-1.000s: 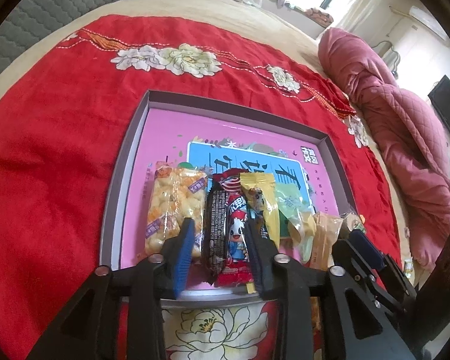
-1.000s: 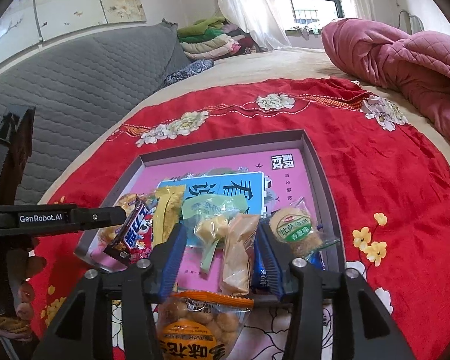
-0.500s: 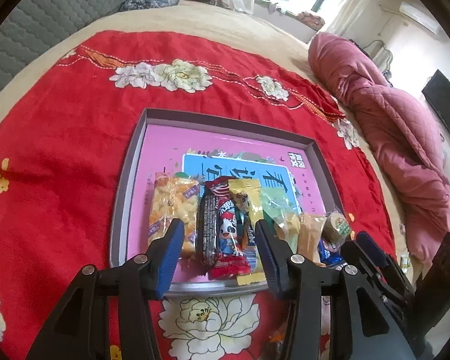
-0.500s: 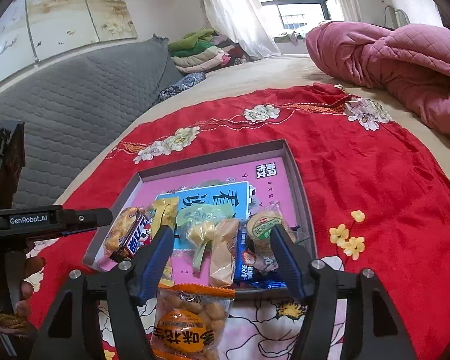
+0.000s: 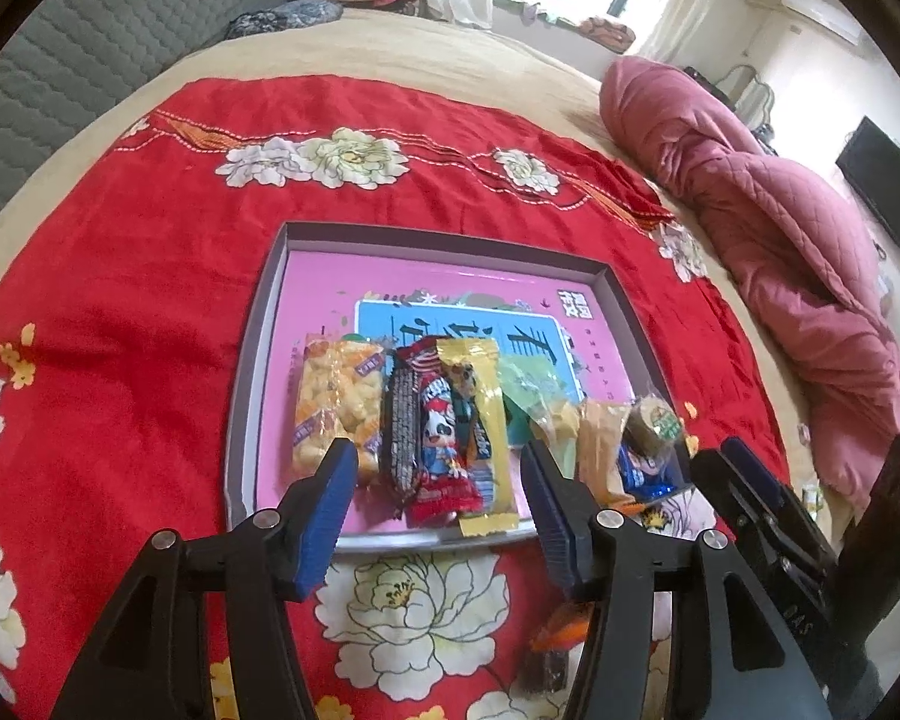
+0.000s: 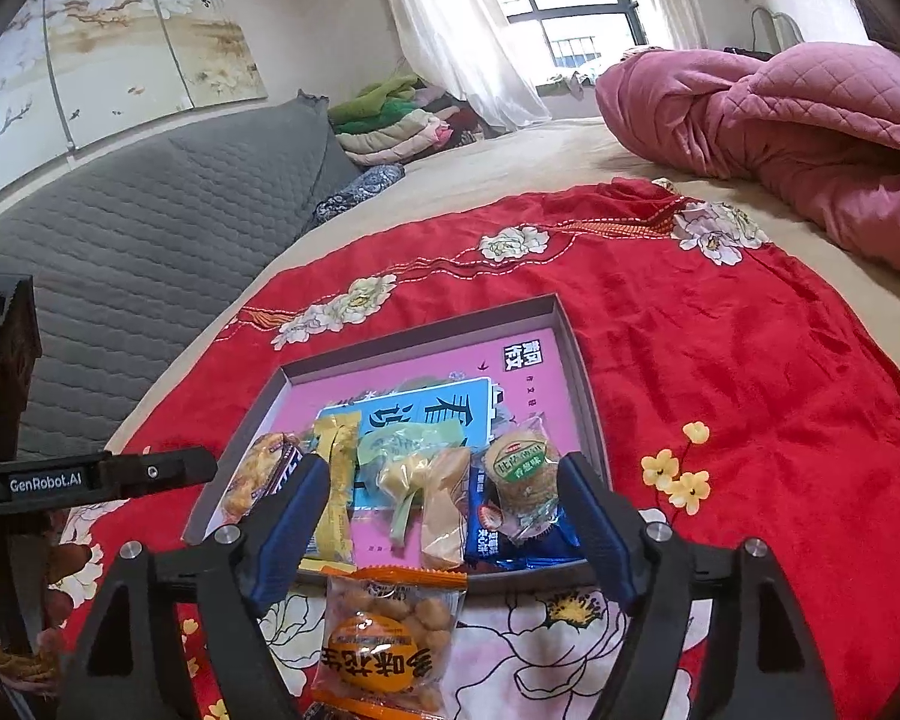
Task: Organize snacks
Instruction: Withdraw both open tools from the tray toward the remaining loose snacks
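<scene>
Both grippers hang over the near edge of the shallow grey-rimmed cardboard box lid with a pink printed floor (image 5: 252, 372), which lies on the red flowered bedspread (image 5: 120, 312). The left gripper (image 5: 435, 480) and the right gripper (image 6: 444, 498) have just been opening; each stands wide with nothing pressed between its blue ribbed pads, so the row of snacks looks freshly set down.

That row lies along the near side of the box lid: a clear crinkly pack of yellow puffs (image 5: 336, 408), a black glossy bar wrapper (image 5: 401, 432), a red cartoon-printed sachet (image 5: 441, 450), a long yellow foil stick (image 5: 480, 414), pale green and amber cellophane sweets (image 6: 417, 474), a blue foil packet (image 6: 492, 534) and a round wrapped biscuit with a green label (image 6: 519, 468) lying on it.

An orange-edged clear bag of glazed nuts (image 6: 390, 630) lies outside the box lid on the bedspread, just beneath the right gripper. By my judgement it is the next piece: the right gripper would need to come down, close on the bag's flat crimped end and lift it into the free pink area. The film is slippery and soft, so a pinch on the seam should hold better than one on the lumpy middle.
</scene>
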`<act>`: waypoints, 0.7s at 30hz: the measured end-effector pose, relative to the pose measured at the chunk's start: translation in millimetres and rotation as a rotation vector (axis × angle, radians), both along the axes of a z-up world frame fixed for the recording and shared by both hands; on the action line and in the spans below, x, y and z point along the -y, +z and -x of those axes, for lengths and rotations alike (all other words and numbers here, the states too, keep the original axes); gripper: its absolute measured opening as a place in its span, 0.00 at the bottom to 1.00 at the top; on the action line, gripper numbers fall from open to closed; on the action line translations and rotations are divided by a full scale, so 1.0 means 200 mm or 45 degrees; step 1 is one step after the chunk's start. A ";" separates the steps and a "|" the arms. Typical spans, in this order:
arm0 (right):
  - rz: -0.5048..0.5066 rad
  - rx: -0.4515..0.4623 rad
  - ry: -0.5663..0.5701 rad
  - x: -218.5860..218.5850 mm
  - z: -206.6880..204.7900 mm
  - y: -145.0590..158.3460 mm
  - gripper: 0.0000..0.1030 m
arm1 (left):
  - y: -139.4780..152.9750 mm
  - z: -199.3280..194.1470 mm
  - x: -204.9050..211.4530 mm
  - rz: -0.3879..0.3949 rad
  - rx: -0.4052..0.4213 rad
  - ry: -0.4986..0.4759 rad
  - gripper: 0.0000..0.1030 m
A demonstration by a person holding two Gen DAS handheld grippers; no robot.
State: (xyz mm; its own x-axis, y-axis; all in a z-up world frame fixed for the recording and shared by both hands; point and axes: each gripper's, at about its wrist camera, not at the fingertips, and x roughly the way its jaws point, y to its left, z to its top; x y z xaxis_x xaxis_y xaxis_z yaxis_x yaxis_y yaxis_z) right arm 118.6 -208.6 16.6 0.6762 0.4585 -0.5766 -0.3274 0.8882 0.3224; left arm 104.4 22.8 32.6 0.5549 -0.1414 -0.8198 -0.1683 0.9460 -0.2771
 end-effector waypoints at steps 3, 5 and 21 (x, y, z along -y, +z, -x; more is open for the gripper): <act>0.001 0.001 0.000 0.00 0.02 0.01 0.76 | 0.01 0.02 0.02 -0.018 -0.002 -0.022 0.57; -0.001 -0.002 0.003 0.00 0.02 0.01 0.76 | 0.01 0.05 0.03 -0.026 -0.005 -0.033 0.57; 0.036 -0.043 0.065 -0.01 0.12 0.01 0.81 | -0.01 0.17 0.09 -0.061 -0.053 -0.083 0.57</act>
State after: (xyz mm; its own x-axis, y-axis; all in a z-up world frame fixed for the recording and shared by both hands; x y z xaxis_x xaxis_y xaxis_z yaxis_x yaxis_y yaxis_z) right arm 94.9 -206.1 18.5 0.6322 0.4754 -0.6118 -0.3621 0.8794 0.3092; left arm 70.7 4.7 31.1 0.5110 -0.1364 -0.8487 -0.1166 0.9672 -0.2256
